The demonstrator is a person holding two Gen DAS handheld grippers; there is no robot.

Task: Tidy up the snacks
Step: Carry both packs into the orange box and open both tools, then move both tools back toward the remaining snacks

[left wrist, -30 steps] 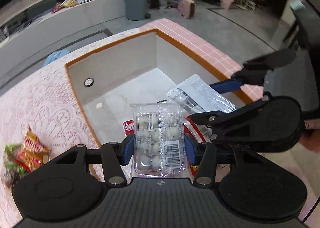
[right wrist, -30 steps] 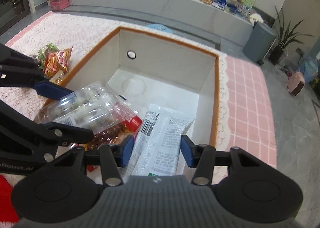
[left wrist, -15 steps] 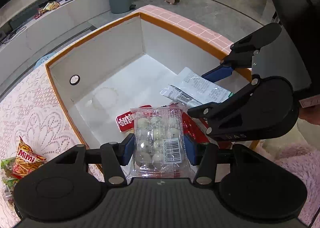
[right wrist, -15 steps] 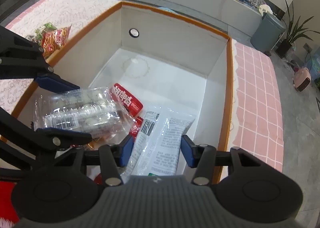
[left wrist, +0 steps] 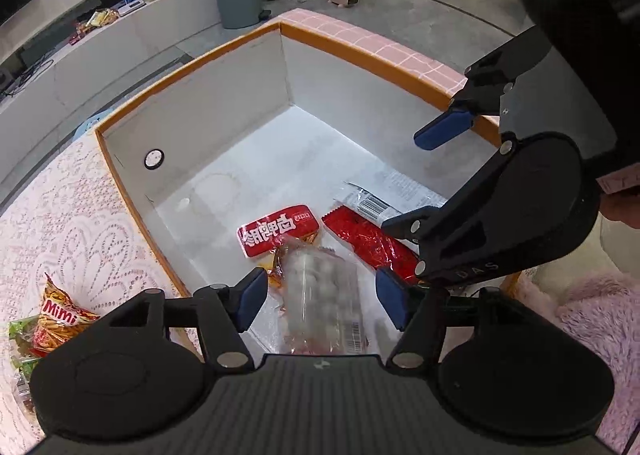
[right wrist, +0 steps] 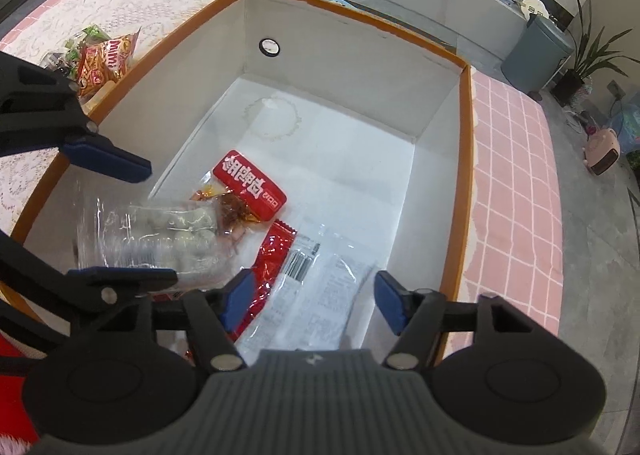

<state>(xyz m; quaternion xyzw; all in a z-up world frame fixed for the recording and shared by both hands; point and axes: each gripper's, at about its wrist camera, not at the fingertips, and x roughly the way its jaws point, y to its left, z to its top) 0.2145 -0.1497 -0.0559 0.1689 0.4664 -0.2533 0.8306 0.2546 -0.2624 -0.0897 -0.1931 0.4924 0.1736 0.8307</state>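
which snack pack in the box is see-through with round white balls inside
The clear pack of white balls, between the left gripper's opening jaws without touching either. The others are a red-labelled pack, a shiny red wrapper and a white printed pouch.

Snacks lying inside the box [right wrist: 464,143], with more on the tablecloth [left wrist: 60,223] outside its left wall.

Taking the box as landmark: on its floor, near the front, the egg tray [right wrist: 160,235] lies leftmost, between the opening jaws of the left gripper [left wrist: 322,297], its pads clear of it. Just right of the tray lies the labelled packet [right wrist: 250,185], partly under it. Right of that lies the foil sachet [right wrist: 272,263], and rightmost the barcode pouch [right wrist: 320,295], between the opening, non-touching jaws of the right gripper [right wrist: 310,305]. The box's back half lies bare. The Mimi bag [left wrist: 56,315] lies outside the box, left of its left wall.
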